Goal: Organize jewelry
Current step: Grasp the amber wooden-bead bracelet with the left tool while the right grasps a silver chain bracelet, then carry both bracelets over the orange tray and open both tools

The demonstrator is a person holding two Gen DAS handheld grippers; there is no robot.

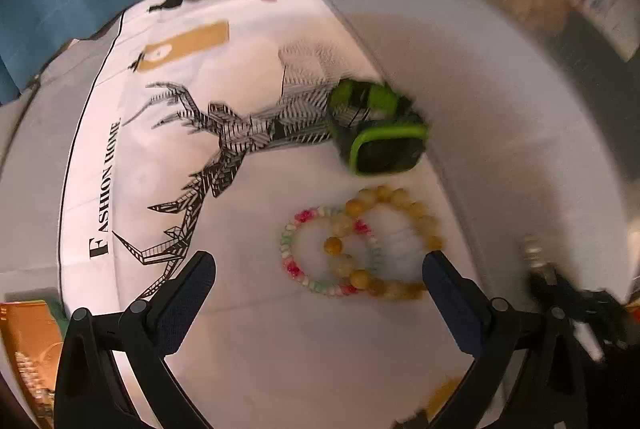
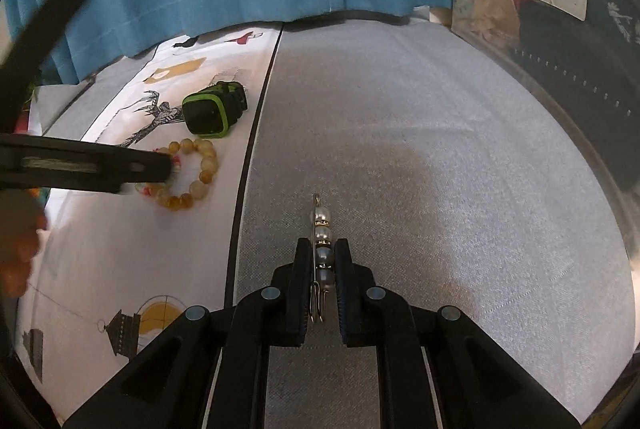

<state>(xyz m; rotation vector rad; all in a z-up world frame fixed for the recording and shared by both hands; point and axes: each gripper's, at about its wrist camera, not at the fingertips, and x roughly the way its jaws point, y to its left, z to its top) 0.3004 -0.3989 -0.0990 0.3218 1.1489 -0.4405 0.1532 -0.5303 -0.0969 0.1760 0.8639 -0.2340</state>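
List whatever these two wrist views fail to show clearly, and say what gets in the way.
- Pink-and-green bead bracelet: right wrist view, mostly hidden behind the left gripper.
- Pearl pin: right wrist view, its lower part covered by the right gripper shut on it.
- Gold box: left wrist view, cut off by the left edge.
- Green watch: left wrist view, smeared by motion blur.
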